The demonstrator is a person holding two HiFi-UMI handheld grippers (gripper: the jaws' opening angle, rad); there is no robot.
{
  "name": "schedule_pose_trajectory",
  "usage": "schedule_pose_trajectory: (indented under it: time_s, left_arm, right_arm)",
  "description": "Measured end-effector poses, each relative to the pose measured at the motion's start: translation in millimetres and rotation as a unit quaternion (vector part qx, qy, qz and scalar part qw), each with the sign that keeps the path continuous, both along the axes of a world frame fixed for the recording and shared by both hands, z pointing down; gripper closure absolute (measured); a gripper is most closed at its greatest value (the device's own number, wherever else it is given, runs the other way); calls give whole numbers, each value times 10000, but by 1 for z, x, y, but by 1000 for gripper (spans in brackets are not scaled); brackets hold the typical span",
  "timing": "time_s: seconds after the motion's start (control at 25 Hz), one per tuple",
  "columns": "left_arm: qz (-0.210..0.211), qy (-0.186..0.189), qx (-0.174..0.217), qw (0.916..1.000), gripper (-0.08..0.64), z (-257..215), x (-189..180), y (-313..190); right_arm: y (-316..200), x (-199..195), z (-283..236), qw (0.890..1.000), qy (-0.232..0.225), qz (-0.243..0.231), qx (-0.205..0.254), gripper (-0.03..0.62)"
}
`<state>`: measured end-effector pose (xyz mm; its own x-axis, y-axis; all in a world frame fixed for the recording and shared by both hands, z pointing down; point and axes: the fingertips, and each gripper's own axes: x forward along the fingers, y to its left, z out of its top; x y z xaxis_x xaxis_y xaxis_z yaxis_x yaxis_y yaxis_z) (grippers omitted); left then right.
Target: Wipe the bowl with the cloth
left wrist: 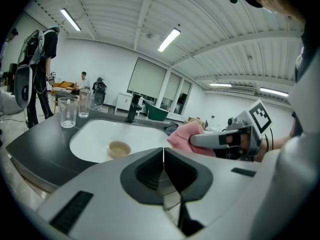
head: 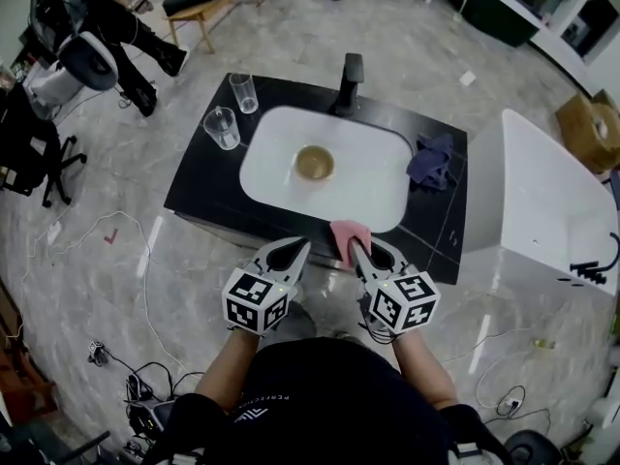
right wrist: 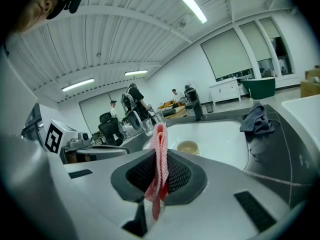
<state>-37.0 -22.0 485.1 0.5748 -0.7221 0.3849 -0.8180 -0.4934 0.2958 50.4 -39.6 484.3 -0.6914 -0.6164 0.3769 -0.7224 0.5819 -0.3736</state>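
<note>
A small tan bowl [head: 314, 163] sits empty in the white sink [head: 378, 197] of a black counter. It also shows in the left gripper view [left wrist: 119, 148] and the right gripper view [right wrist: 188, 147]. My right gripper [head: 356, 250] is shut on a folded pink cloth [head: 349, 232], held above the counter's near edge; the cloth [right wrist: 159, 156] stands up between the jaws. My left gripper [head: 299, 249] hovers just left of it, shut with nothing in it [left wrist: 163, 152]. Both grippers are short of the bowl.
Two clear glasses [head: 221, 127] [head: 243, 92] stand on the counter left of the sink. A black faucet [head: 349, 80] rises behind it. A dark blue rag [head: 431, 161] lies on the counter's right side. A white unit [head: 542, 211] stands to the right. People stand at the far left.
</note>
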Motion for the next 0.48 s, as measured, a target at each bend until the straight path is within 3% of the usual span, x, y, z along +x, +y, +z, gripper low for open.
schedule_pose_trajectory:
  time_s: [0.48]
  left_arm:
    - [209,76,15,9998,548,-3,-38,-47]
  right_arm:
    - [-44,-34,1,9996,73,274,-71,543]
